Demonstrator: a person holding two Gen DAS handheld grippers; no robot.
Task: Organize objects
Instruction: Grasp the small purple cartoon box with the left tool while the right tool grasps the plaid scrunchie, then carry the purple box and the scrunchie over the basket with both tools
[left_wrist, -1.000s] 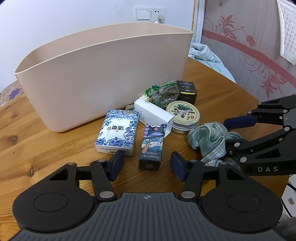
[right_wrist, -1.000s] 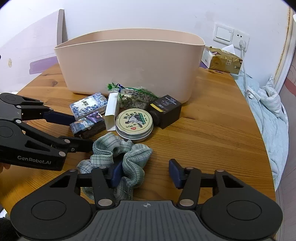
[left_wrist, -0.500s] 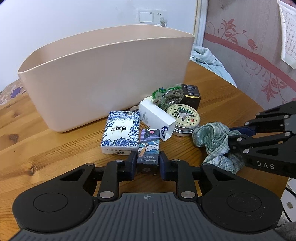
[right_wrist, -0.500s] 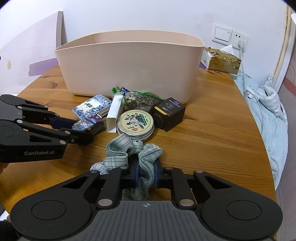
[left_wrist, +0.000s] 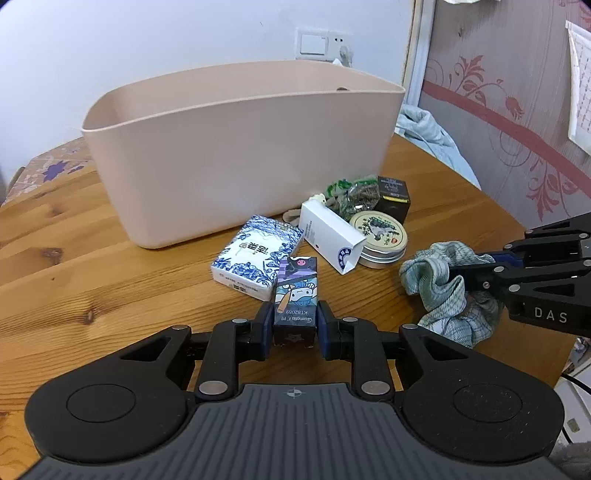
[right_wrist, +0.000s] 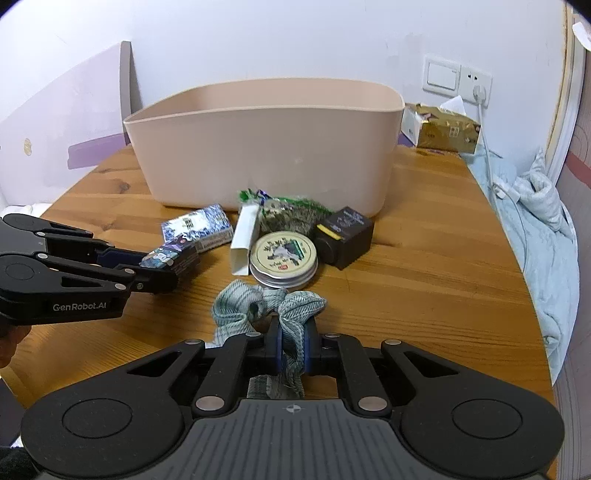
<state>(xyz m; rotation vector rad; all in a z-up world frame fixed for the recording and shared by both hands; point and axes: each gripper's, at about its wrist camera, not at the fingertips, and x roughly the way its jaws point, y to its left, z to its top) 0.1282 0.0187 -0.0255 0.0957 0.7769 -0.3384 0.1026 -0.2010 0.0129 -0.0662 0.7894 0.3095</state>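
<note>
Gripping stage | left gripper (left_wrist: 294, 328) clamps box (left_wrist: 296, 295); right gripper (right_wrist: 291, 341) pinches cloth (right_wrist: 258, 301) | next: lift both into bin (left_wrist: 236, 155) (rim high)

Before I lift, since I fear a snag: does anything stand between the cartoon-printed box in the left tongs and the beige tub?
The blue-and-white patterned packet lies between the cartoon-printed box and the beige plastic tub. Above it, nothing visible blocks the open rim.
</note>
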